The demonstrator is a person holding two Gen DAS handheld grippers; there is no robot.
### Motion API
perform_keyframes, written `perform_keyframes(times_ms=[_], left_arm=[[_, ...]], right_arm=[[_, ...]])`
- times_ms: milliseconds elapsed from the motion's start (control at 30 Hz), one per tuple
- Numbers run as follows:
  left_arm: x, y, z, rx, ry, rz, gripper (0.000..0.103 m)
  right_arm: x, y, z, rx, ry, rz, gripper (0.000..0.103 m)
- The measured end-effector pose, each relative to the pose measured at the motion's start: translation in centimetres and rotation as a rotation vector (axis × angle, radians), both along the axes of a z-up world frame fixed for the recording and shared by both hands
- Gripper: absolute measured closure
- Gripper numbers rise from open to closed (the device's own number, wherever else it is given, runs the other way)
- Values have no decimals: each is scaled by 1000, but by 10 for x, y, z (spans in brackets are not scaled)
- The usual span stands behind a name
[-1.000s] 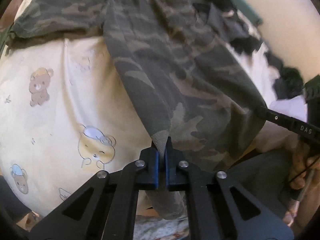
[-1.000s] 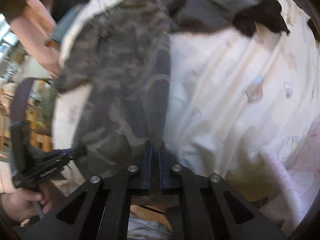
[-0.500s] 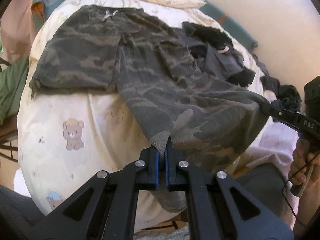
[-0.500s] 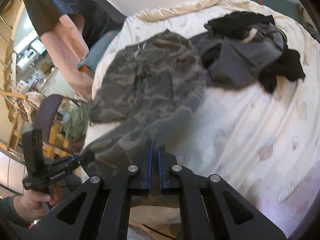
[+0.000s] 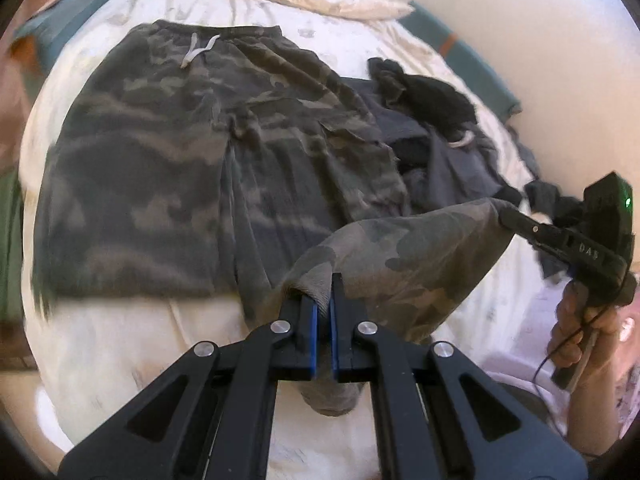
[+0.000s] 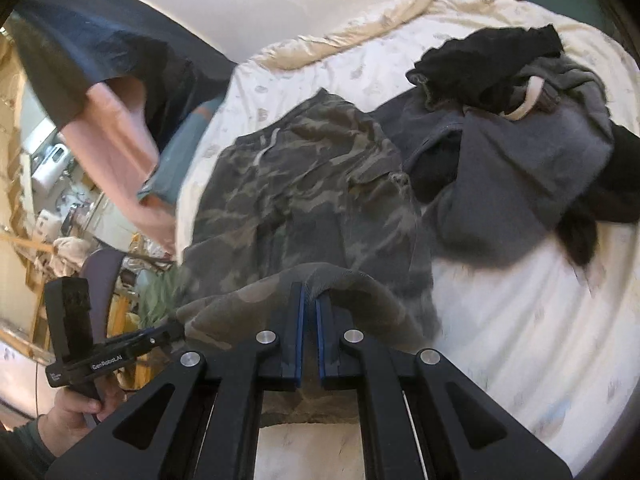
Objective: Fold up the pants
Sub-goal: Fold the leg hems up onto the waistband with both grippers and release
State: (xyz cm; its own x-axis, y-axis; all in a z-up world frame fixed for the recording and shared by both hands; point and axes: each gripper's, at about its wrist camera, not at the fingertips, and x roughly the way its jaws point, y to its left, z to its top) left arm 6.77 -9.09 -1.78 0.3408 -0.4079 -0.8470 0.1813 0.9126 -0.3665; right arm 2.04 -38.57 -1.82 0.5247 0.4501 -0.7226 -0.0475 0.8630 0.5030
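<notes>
Two grippers each pinch a corner of one trouser leg's cuff end, lifted clear of the bed. In the left wrist view the left gripper (image 5: 324,292) has its jaws pressed together on the ribbed cuff of the camouflage pants (image 5: 168,168), whose waistband and pale drawstring (image 5: 198,50) lie flat on the cream bedsheet (image 5: 108,344) ahead of the jaws. The other leg stretches out to the left of the jaws, flat on the sheet. Right of the jaws, the raised cloth hangs in a slack band across to the right gripper (image 5: 505,213), held by a hand (image 5: 580,332) at the frame's right edge. Beyond that band sits a heap of dark clothes (image 5: 432,120).

In the right wrist view the left gripper (image 6: 176,330) shows down at the left, the cloth running from it to the right gripper (image 6: 309,294), whose jaws are clamped on the cuff hem. Ahead of these jaws lies the pants' body (image 6: 304,184); to their right, the dark clothes (image 6: 520,128) rest on the sheet (image 6: 520,320).
</notes>
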Motion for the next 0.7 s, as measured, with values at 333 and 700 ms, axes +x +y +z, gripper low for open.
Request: perform_keyframes(times_ms=[333,700], left_arm=[[158,-28,-99,166,170,-46,100],[212,-33,-130,230,186,-45,90]], right_arm=[[153,-1,-100,-145,162,-40,99],[194,-1,-126,-210,195,-67,94]])
